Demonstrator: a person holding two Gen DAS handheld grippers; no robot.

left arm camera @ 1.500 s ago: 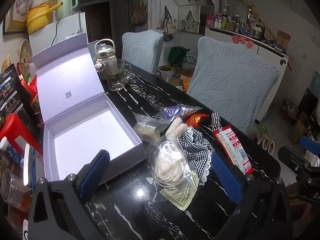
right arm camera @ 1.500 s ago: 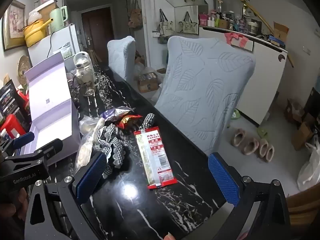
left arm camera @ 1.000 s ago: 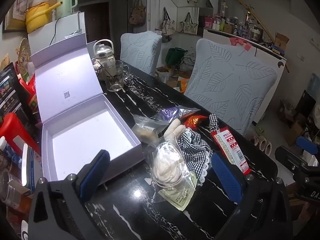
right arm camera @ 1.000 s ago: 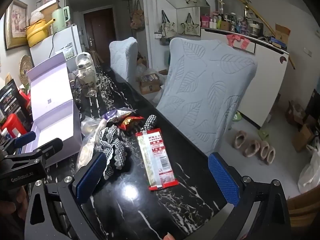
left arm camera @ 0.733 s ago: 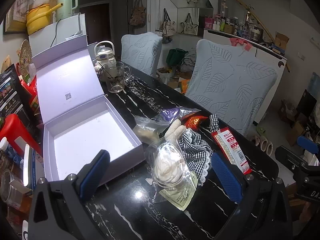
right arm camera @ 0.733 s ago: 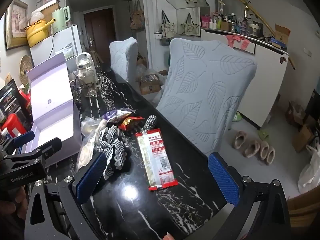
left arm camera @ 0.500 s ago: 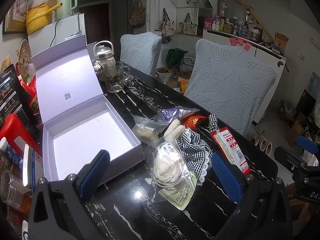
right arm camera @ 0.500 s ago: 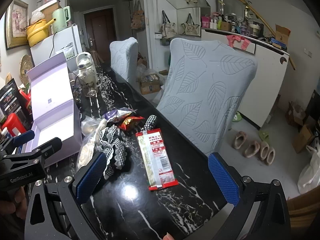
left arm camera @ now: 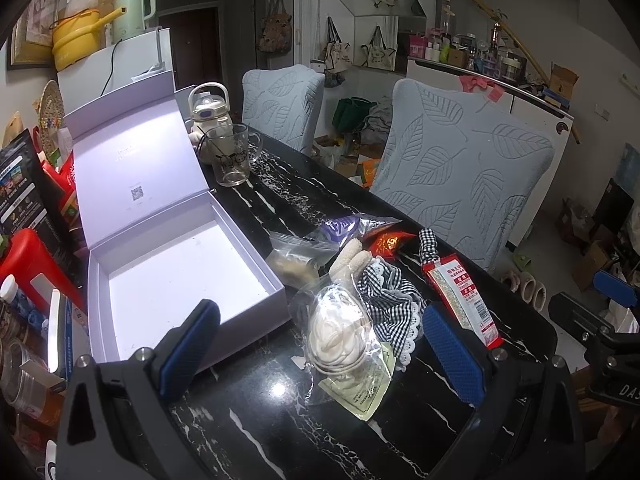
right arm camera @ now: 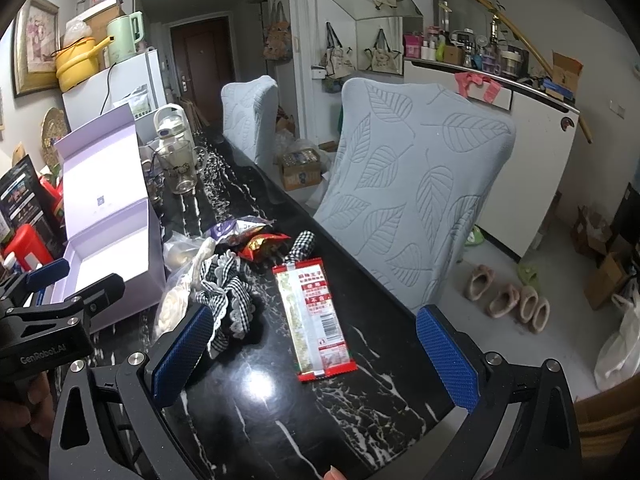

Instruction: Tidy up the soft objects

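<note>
On the black marble tabletop (left arm camera: 256, 416) a lavender gift box (left arm camera: 176, 276) stands open along the left edge, its lid (left arm camera: 132, 168) tilted back and its tray bare inside. Just beside the box's right wall lies the heap of soft things. Nearest the near edge is a clear bag of cream-white cloth (left arm camera: 340, 332) resting on a pale green sachet (left arm camera: 360, 388). A black-and-white gingham frilled cloth (left arm camera: 390, 300) touches the bag on its right side, and a cream knitted piece (left arm camera: 350, 256) pokes out behind them. Farther toward the far edge sit a zip bag with beige contents (left arm camera: 294, 260), a purple-printed wrapper (left arm camera: 344, 224) and a red foil packet (left arm camera: 386, 242). A long red-and-white snack packet (right arm camera: 314, 312) lies flat by itself near the right edge, close to the gingham cloth but apart from it.

The left gripper (left arm camera: 320, 348) hovers low over the near edge with its blue-padded fingers (left arm camera: 188, 344) spread wide on either side of the cloth bag, gripping nothing. The right gripper (right arm camera: 316, 356) is likewise spread wide and empty, the snack packet lying between its fingers (right arm camera: 446, 360) in view.

A glass mug (left arm camera: 232, 156) and a cream bottle (left arm camera: 208, 116) stand at the far end, beyond the box. Two chairs in leaf-patterned covers (right arm camera: 416, 184) stand along the right edge.
</note>
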